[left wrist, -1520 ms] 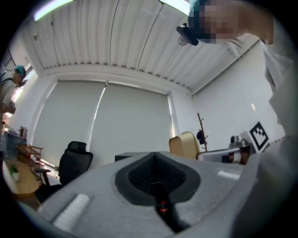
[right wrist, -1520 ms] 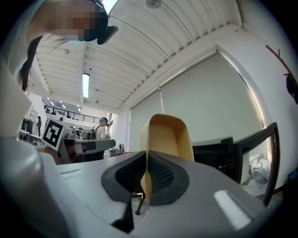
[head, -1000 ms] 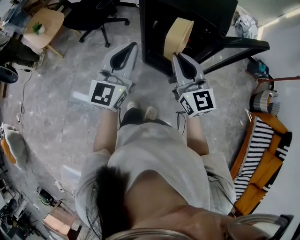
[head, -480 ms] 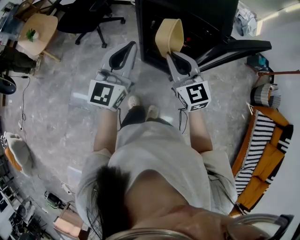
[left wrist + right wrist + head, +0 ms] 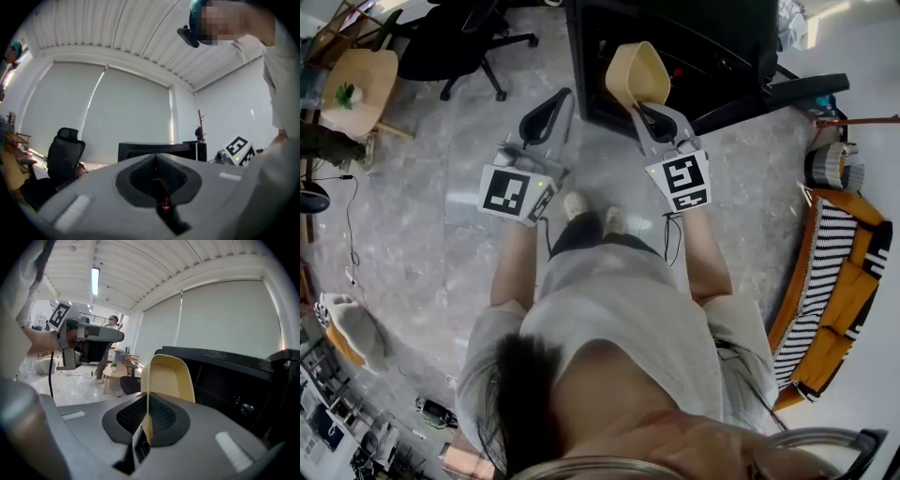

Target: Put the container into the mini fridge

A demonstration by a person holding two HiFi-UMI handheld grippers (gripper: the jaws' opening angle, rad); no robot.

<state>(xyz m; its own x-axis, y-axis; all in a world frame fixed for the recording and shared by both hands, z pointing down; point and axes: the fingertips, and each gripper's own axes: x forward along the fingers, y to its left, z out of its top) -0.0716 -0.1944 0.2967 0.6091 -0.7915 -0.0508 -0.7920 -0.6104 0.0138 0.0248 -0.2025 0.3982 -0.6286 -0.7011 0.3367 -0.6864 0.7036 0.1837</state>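
Observation:
In the head view a tan plastic container (image 5: 637,73) is held on edge by its rim, with my right gripper (image 5: 649,112) shut on it. It hangs just in front of the black mini fridge (image 5: 694,37), whose door (image 5: 792,92) stands swung open to the right. In the right gripper view the container (image 5: 168,378) rises from between the jaws of my right gripper (image 5: 147,420), with the dark inside of the fridge (image 5: 234,385) right behind it. My left gripper (image 5: 546,114) is shut on nothing, to the left of the fridge; in the left gripper view that gripper (image 5: 157,180) points level past the fridge (image 5: 154,149).
A black office chair (image 5: 459,33) and a small round wooden table (image 5: 358,80) stand at the far left. An orange and black striped seat (image 5: 830,281) lies at the right. The person's feet (image 5: 591,211) are on the grey stone floor (image 5: 422,253).
My right gripper has carried the container forward, closer to the fridge opening. The left gripper has kept its place beside it.

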